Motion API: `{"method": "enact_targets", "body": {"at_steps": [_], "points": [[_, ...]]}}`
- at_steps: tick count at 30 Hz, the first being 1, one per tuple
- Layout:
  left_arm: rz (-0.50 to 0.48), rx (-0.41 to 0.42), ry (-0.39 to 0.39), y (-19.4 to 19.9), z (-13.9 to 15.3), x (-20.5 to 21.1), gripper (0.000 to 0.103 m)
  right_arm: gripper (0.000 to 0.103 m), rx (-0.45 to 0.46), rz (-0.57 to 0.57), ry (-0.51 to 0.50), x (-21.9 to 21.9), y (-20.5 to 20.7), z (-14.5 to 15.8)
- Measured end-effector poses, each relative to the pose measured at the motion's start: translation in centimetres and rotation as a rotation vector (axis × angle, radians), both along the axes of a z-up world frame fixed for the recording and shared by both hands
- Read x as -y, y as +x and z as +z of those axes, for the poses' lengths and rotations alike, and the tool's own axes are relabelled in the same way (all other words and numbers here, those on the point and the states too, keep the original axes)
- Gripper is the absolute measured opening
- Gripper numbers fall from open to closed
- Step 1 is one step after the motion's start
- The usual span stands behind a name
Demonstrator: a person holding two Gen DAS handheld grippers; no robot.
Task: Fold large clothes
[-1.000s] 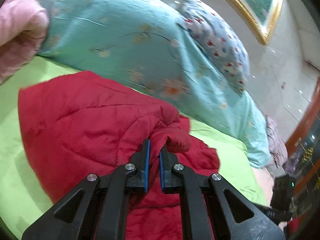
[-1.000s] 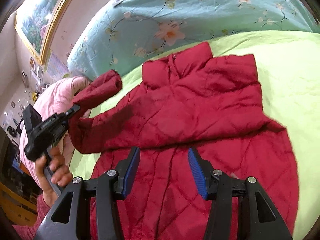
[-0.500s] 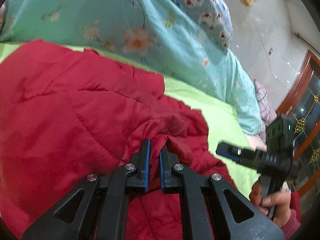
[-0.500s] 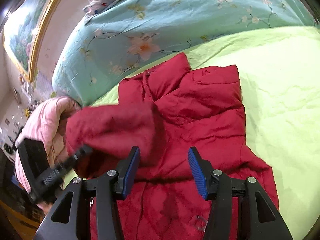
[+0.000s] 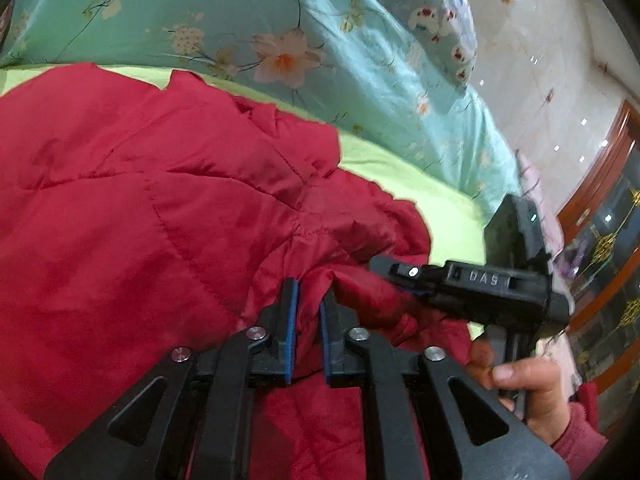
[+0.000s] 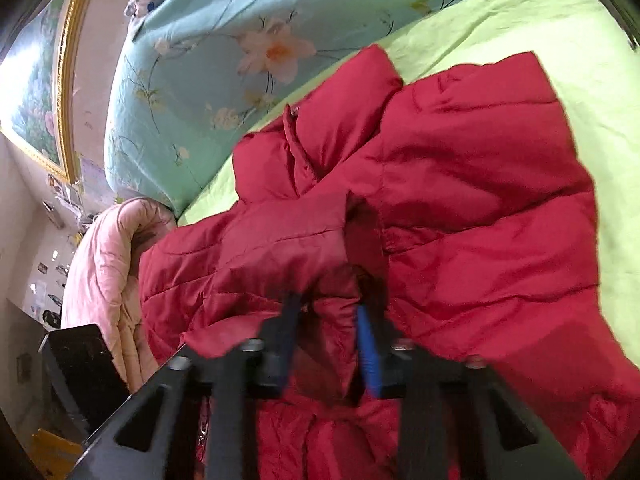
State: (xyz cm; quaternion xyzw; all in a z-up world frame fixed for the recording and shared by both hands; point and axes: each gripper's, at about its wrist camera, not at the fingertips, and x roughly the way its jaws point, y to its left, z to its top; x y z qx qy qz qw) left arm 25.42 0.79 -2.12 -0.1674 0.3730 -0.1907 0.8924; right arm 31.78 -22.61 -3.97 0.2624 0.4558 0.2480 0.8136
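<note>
Red quilted jacket [image 5: 160, 208] lay spread on the lime-green bedsheet [image 5: 420, 184], floral teal duvet [image 5: 240, 32] behind it. Left wrist view: left gripper [image 5: 308, 312] was clenched on a bunched sleeve fold; the right gripper [image 5: 400, 276] (seen from the side, person's hand [image 5: 524, 388] on its handle) reached in just beside it. Right wrist view: blurred, jaws closing with a ridge of padded fabric between the pads [image 6: 366, 344]; contact not clear. Risk: puffy slick cloth could slip from a shallow pinch, or the gripper could catch extra layers and skew the fold.
</note>
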Motion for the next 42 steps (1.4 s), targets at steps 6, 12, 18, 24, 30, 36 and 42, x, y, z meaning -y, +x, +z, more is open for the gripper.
{"method": "enact_targets", "body": {"at_steps": [6,12,18,24,30,36,42], "points": [[-0.036,0.020,0.021,-2.9,0.6,-0.8,0.056,0.003,0.030,-0.021,0.010,0.9,-0.2,1.1],[0.004,0.048,0.008,-4.6,1.6,-3.1,0.056,0.003,0.100,-0.051,-0.019,2.1,-1.0,3.9],[0.162,0.049,0.078,-2.9,2.4,-6.3,0.056,0.002,0.185,-0.066,-0.053,3.8,-2.0,7.2],[0.207,0.007,0.094,0.2,0.9,-8.5,0.056,0.002,0.234,-0.121,-0.077,7.3,-3.2,8.6],[0.177,-0.061,0.140,2.3,-1.3,-7.8,0.056,0.002,0.175,-0.175,-0.184,9.0,-3.2,5.7],[0.154,-0.086,0.181,2.8,-2.3,-7.3,0.056,0.002,0.114,-0.156,-0.369,6.5,-1.6,1.7],[0.147,-0.088,0.196,2.9,-2.5,-7.2,0.056,0.012,0.110,-0.160,-0.397,6.3,-1.6,2.7]]}}
